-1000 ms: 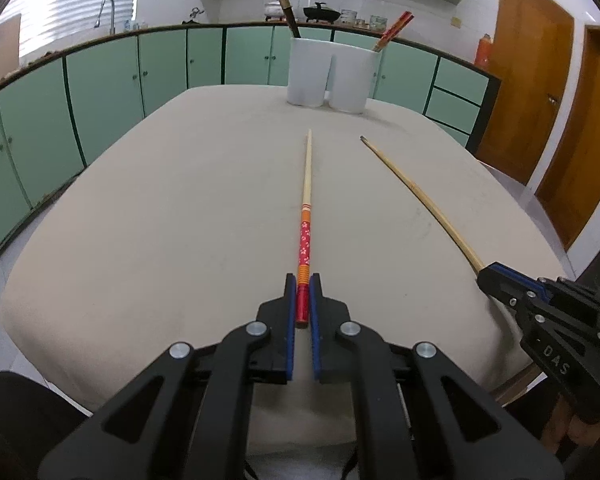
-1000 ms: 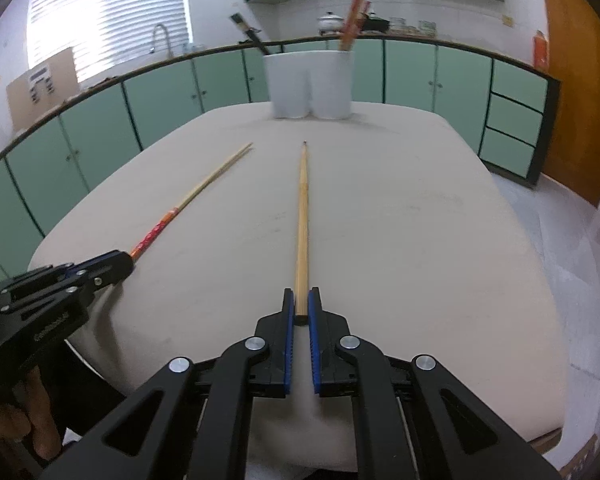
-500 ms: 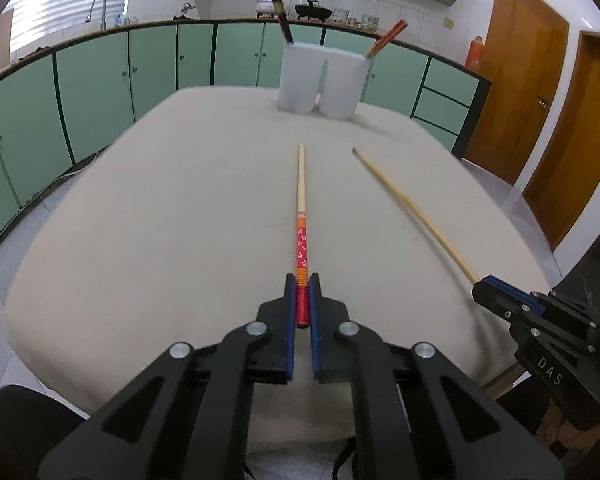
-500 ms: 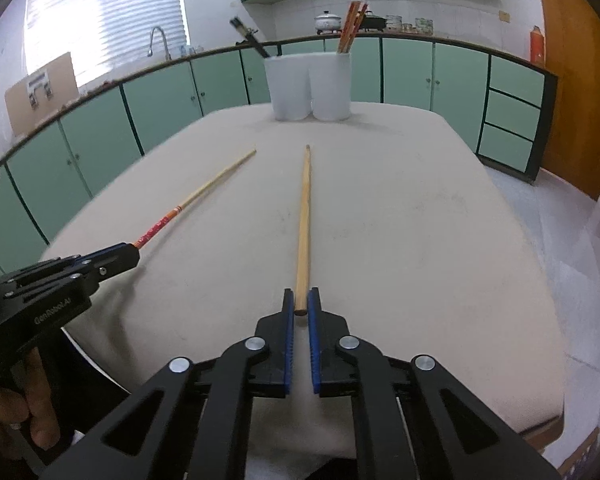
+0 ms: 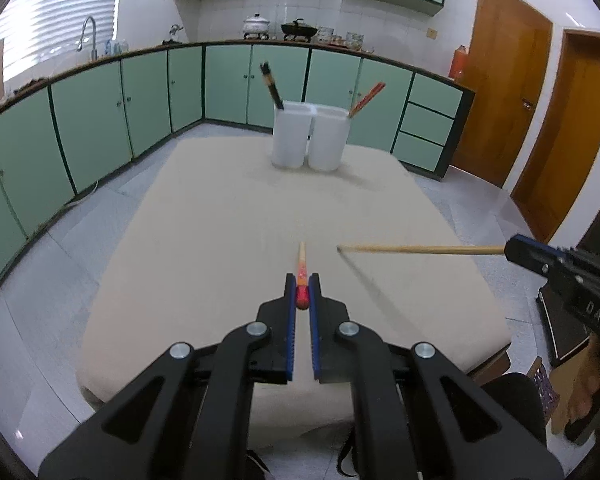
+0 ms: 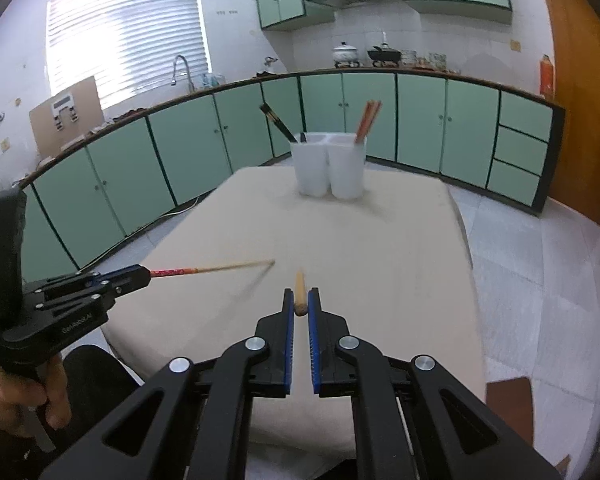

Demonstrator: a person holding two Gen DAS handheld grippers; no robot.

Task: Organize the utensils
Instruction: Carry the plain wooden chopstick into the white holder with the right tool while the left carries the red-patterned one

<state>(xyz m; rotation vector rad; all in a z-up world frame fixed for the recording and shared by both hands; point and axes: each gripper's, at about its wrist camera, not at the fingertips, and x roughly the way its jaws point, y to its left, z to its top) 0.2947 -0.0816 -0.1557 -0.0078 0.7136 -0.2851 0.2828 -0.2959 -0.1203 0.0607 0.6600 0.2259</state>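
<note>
My left gripper (image 5: pixel 302 285) is shut on the red-handled chopstick (image 5: pixel 301 267), held in the air above the beige table (image 5: pixel 220 240) and pointing away from me. My right gripper (image 6: pixel 300 299) is shut on the plain wooden chopstick (image 6: pixel 299 286), also lifted off the table. From the left wrist, the plain chopstick (image 5: pixel 420 249) sticks out leftward from the right gripper (image 5: pixel 514 251). From the right wrist, the red-handled chopstick (image 6: pixel 212 269) sticks out rightward from the left gripper (image 6: pixel 142 274). A white two-part holder (image 5: pixel 309 142) (image 6: pixel 330 168) stands at the table's far end, with dark chopsticks (image 5: pixel 271 86) in its left cup and red ones (image 5: pixel 366 99) in its right.
Green cabinets (image 5: pixel 100 112) run along the left and back walls under a counter with a sink tap (image 5: pixel 87 34) and pots (image 5: pixel 256 24). Wooden doors (image 5: pixel 504 100) stand on the right. Grey tiled floor (image 5: pixel 60 248) surrounds the table. A person's hand (image 6: pixel 24 400) grips the left gripper's handle.
Both grippers have risen, lifting the two chopsticks off the table. The table now lies farther below, and the chopsticks cast blurred shadows on it.
</note>
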